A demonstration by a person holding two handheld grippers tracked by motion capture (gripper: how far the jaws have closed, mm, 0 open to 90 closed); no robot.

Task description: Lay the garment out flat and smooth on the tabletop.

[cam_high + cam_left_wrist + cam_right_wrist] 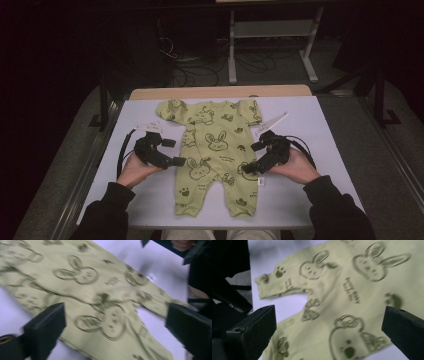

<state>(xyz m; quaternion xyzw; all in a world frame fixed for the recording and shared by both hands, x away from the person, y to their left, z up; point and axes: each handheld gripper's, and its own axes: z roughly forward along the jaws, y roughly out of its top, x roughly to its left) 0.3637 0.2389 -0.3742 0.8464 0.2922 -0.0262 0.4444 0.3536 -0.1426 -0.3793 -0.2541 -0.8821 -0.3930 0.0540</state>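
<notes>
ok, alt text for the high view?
A pale green baby romper with bunny prints lies flat, legs toward the person, on a white table. The left gripper and right gripper, jaws open, sit at either side of its waist.

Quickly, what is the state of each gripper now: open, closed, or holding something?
Left gripper: open, holding nothing, beside the light green bunny-print baby romper.
Right gripper: open, holding nothing, over the romper's edge.

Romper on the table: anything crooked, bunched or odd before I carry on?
Nothing stands out. The romper lies flat and spread on the white table, sleeves and legs out. Both the left gripper and right gripper are open, holding nothing.
</notes>
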